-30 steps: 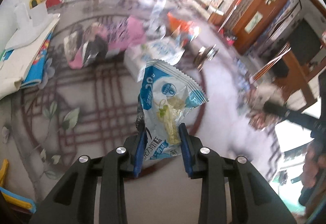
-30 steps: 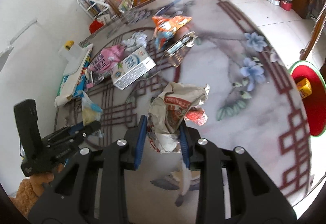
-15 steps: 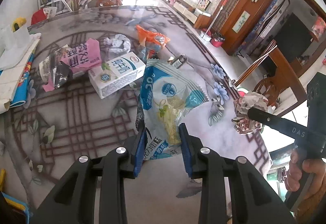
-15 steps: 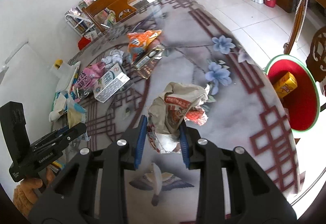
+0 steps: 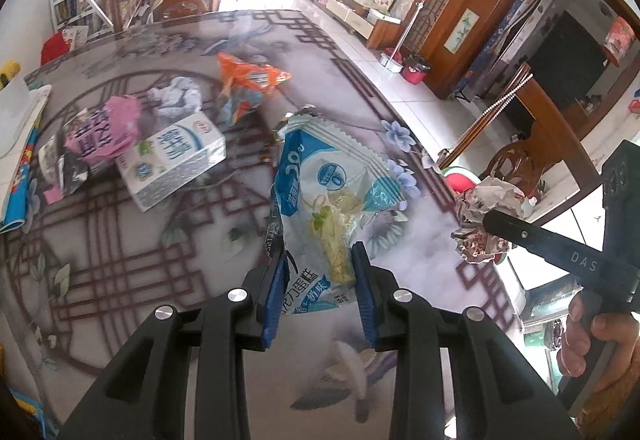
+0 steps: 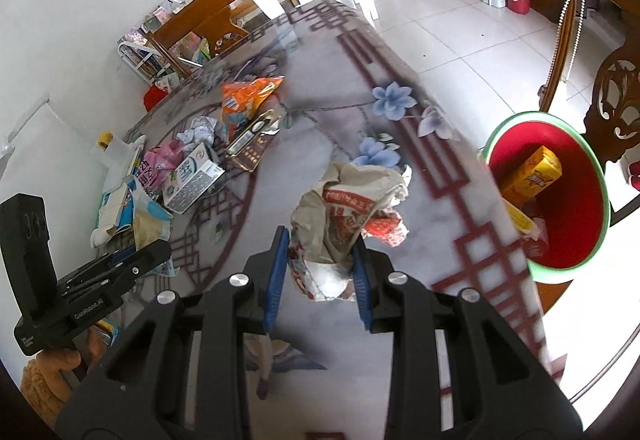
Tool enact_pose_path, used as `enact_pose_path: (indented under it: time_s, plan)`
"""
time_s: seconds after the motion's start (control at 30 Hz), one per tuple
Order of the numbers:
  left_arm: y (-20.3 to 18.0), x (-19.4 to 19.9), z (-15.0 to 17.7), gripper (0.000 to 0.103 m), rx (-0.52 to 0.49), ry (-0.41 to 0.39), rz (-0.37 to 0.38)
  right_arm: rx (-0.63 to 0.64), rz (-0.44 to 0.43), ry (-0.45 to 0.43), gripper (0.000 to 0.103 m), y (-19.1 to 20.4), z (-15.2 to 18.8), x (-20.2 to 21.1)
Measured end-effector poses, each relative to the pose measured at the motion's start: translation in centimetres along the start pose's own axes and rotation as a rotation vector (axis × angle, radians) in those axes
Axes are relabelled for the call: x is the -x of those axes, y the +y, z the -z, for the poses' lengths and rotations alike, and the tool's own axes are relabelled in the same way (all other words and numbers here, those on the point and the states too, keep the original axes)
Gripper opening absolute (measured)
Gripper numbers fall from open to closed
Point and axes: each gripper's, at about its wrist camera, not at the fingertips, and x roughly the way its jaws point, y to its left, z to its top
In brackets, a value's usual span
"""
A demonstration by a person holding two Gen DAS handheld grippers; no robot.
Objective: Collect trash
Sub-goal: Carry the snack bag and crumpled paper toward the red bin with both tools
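Bin shows only past the right tool.

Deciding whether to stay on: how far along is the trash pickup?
Done: a yellow box already lies in the red bin. In hand: left gripper holds a blue wrapper, right gripper a crumpled wrapper. Left: orange bag, milk carton, pink wrapper.

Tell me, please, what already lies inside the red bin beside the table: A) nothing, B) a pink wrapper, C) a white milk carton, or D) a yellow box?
D: in the right wrist view a yellow box lies inside the red bin, past the table edge.
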Motion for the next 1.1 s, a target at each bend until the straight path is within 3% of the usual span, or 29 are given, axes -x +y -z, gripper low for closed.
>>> enact_pose_path:
  time_s: [0.67,1.1]
  plan:
    - [-9.1,-3.6,-1.2,0.030,0.004,-0.001,-0.013,0.011,-0.010,0.013,0.030,-8.6,-2.7,2.2]
    - [-12.4,-5.4,-2.3,0.030,0.004,0.015,-0.036,-0.020,-0.023,0.024,0.030,-13.2,-4.2,2.3]
